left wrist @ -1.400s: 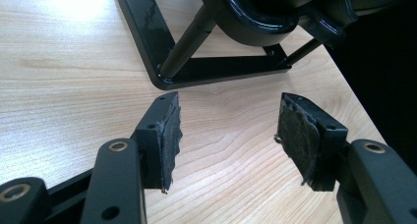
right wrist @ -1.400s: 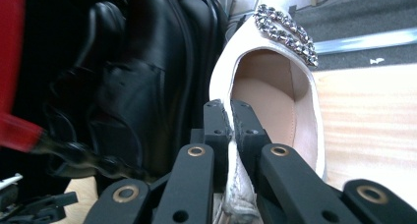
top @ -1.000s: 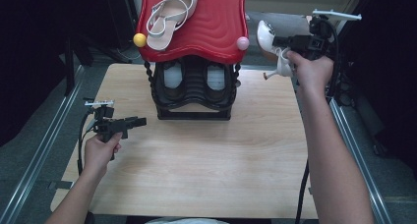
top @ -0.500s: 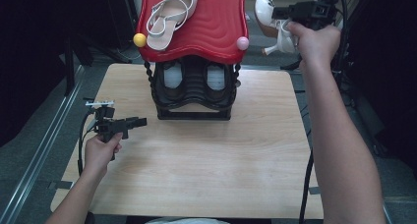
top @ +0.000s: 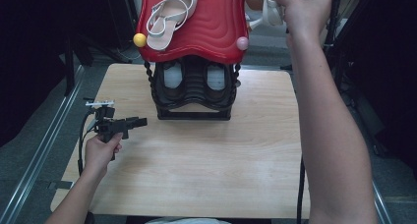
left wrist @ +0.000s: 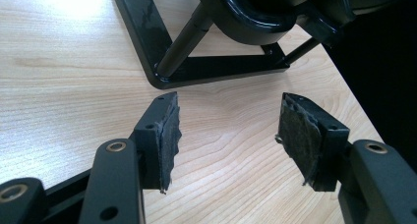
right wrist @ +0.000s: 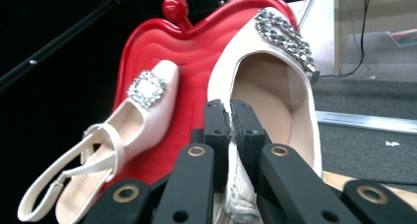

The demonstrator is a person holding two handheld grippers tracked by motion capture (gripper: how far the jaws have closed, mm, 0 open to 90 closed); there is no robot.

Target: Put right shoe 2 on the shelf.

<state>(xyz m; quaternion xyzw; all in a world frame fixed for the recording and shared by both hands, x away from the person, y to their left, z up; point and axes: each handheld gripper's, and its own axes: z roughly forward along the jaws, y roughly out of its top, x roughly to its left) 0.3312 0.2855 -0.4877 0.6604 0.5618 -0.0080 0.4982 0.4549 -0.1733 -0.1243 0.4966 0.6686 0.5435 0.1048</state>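
A red wavy shelf (top: 211, 30) tops a black shoe rack (top: 194, 89) at the table's far side. One white slingback shoe (top: 169, 15) with a jewelled buckle lies on its left half. In the right gripper view, my right gripper (right wrist: 230, 108) is shut on the side wall of a second white shoe (right wrist: 275, 91), held just above the shelf's right half (right wrist: 196, 52), beside the resting shoe (right wrist: 142, 111). The high view shows this held shoe (top: 260, 3) at the top edge by my right hand. My left gripper (top: 140, 121) rests open on the table, its jaws (left wrist: 228, 130) facing the rack's base with nothing between them.
A yellow ball (top: 139, 39) and a pink ball (top: 242, 43) cap the shelf's front corners, a red ball (right wrist: 175, 6) its far end. A lower rack tier holds light insoles. The wooden table (top: 206, 155) spreads in front; metal rails run along both sides.
My right hand has risen and moved left toward the red shelf, carrying the white shoe to the top edge of the high view. The left hand has stayed put.
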